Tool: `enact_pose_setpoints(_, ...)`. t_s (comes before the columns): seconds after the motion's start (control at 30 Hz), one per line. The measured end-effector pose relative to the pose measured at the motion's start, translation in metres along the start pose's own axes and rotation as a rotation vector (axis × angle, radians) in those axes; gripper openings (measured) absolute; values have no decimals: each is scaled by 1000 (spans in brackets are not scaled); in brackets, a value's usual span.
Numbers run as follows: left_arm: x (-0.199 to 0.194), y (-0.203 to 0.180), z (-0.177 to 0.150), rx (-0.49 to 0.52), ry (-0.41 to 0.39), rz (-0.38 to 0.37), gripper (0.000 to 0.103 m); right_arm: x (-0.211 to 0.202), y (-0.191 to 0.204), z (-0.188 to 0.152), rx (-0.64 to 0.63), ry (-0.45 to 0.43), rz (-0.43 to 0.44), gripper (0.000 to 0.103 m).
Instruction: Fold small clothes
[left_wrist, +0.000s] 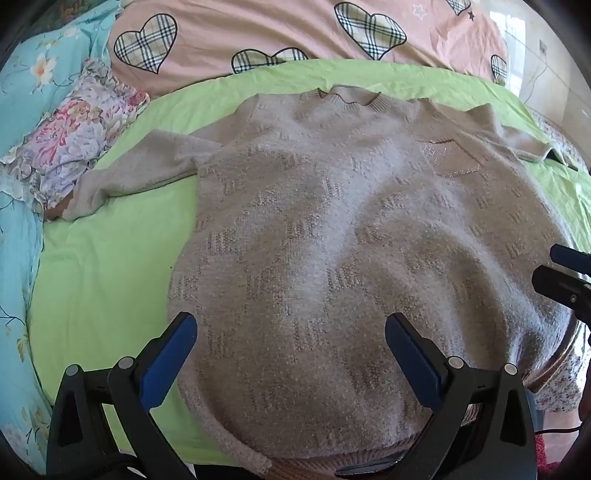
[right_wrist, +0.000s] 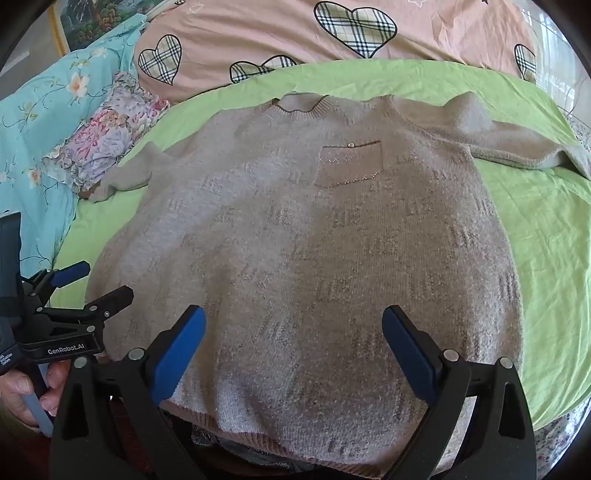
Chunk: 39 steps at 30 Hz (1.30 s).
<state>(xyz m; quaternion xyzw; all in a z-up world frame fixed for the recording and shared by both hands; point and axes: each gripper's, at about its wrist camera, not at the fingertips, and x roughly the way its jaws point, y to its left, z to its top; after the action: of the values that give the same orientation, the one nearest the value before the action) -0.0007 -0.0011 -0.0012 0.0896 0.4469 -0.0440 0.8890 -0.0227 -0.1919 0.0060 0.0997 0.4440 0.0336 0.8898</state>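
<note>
Both grippers: left gripper (left_wrist: 290, 325) and right gripper (right_wrist: 293, 319) w/ black frames, blue pads, silver rivets; left one marked "GenRobot.AI".

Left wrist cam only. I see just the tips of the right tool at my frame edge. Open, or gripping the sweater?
Observer: Open. The right tool has its jaws wide above the sweater near the hem, pinching nothing.
Operator: Who's holding my left tool?
Observer: A hand grips the handle of the left tool, which is open by the sweater's edge.
Operator: Sleeve on the right tool's side, off the bed?
Observer: That sleeve lies on the green sheet. Its cuff meets the frame edge, so I cannot tell.
</note>
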Motion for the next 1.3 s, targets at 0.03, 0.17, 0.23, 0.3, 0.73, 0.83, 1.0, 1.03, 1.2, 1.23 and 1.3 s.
enact_pose_setpoints(0.03, 0, -1, -1, 0, -1, 4, 102, -1, 0, 1, -2, 0, 1, 96)
enact_pose_setpoints(0.17, -1, -2, -2, 1, -2, 4, 102, -2, 4, 1, 6, 5, 6, 96)
enact_pose_setpoints(0.23, -2, -3, -3, 2, -3, 3, 102, 5, 2, 0, -5, -1, 12, 96)
enact_pose_setpoints(0.3, -4, -5, -4, 2, -4, 3, 102, 6, 2, -2, -1, -6, 16, 96)
enact_pose_setpoints(0.73, 3, -3, 1, -4, 5, -7, 102, 3, -1, 0, 1, -40, 24, 96)
enact_pose_setpoints(0.83, 4, -4, 1, -6, 5, -8, 102, 3, 0, 1, 1, -51, 29, 96)
enact_pose_setpoints(1.0, 5, -3, 1, -11, 8, -18, 102, 4, 0, -1, 7, -38, 29, 96)
enact_pose_setpoints(1.03, 6, -4, 1, -10, 8, -17, 102, 4, -1, -1, 8, -38, 30, 96)
enact_pose_setpoints(1.2, 8, -4, 2, -9, 10, -18, 102, 6, -1, -1, 12, -20, 30, 96)
enact_pose_setpoints(1.23, 8, -4, 2, -8, 7, -15, 102, 6, -1, -1, 13, -21, 31, 96)
enact_pose_setpoints(1.3, 8, -4, 2, -15, 13, -28, 102, 6, -1, -1, 15, -21, 32, 96)
